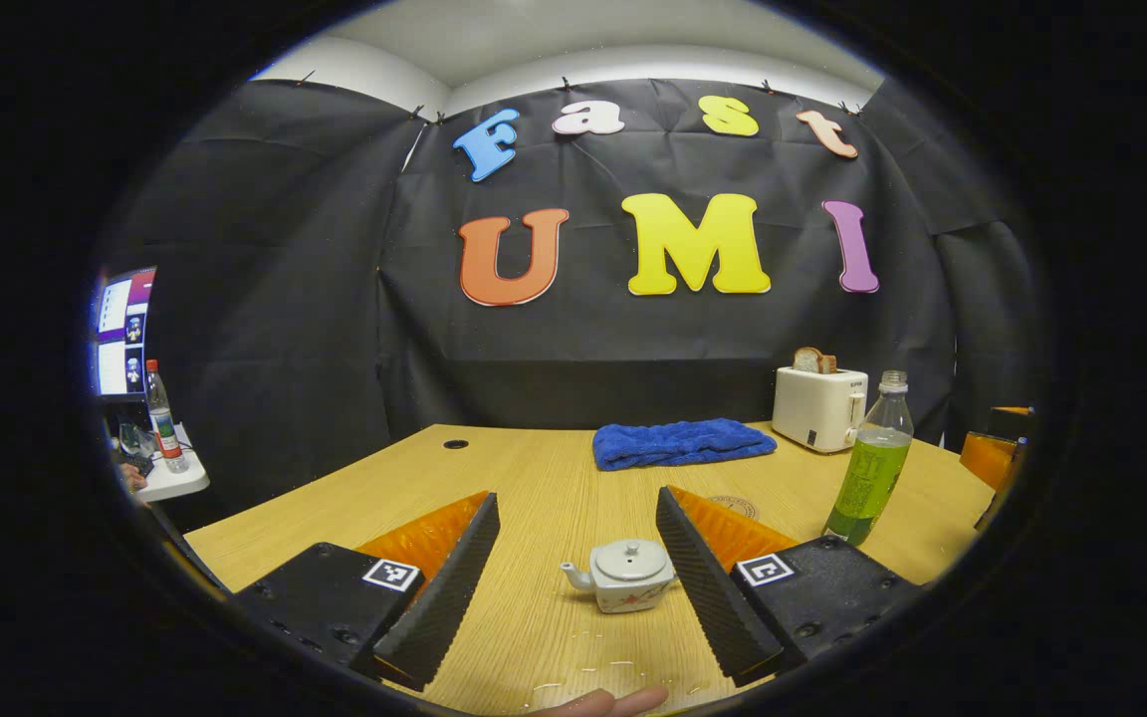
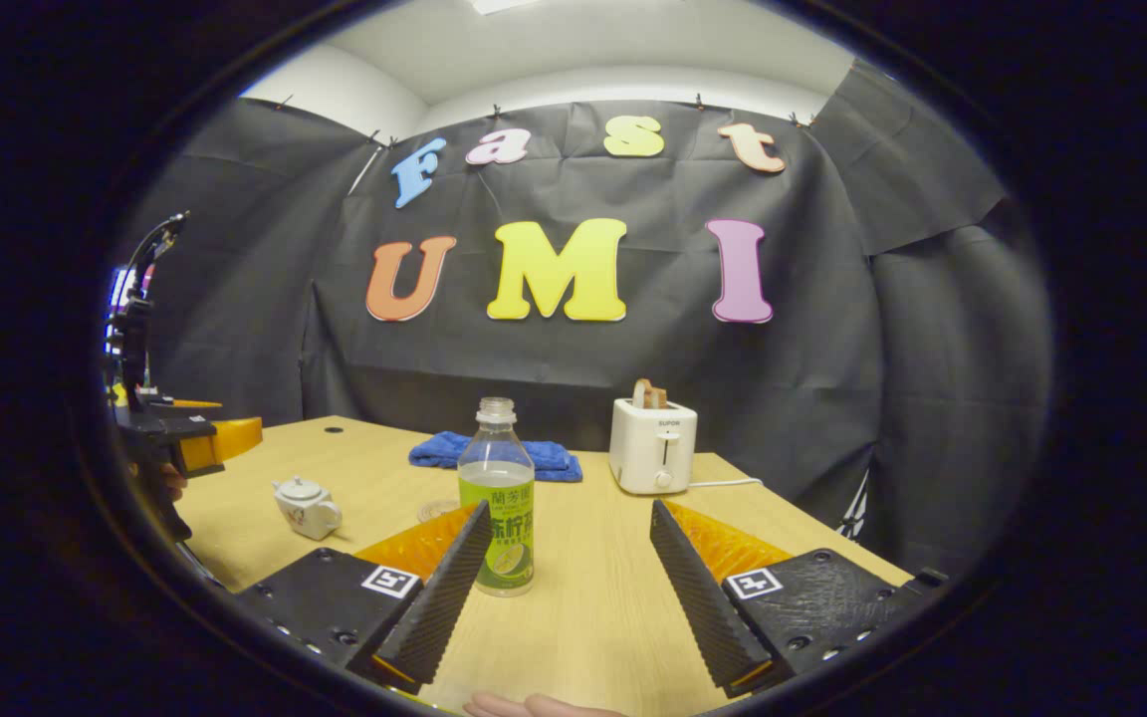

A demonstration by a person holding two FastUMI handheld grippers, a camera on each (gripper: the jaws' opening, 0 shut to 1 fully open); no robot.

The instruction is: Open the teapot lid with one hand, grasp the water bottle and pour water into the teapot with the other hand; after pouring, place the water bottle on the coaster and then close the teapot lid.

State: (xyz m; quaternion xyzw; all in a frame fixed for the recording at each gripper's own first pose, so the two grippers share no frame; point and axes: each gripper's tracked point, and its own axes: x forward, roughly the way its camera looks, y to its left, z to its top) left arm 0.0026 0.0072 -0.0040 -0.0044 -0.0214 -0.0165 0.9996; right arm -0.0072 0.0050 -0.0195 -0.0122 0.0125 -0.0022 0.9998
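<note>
On the wooden table [image 1: 534, 478], far from both tongs, lie a blue towel [image 1: 681, 442] and a toaster [image 1: 817, 406]. Nearer, the uncapped water bottle [image 2: 499, 498] stands upright, just ahead of the right gripper [image 2: 570, 588] and left of its centre line, near its left finger; the jaws are spread wide and empty. The coaster [image 1: 733, 506] lies beyond. Smallest, the teapot [image 1: 625, 574], lid on, sits ahead between the spread fingers of the left gripper [image 1: 578, 588], closer to its right finger, so that hand is nearer the lid.
</note>
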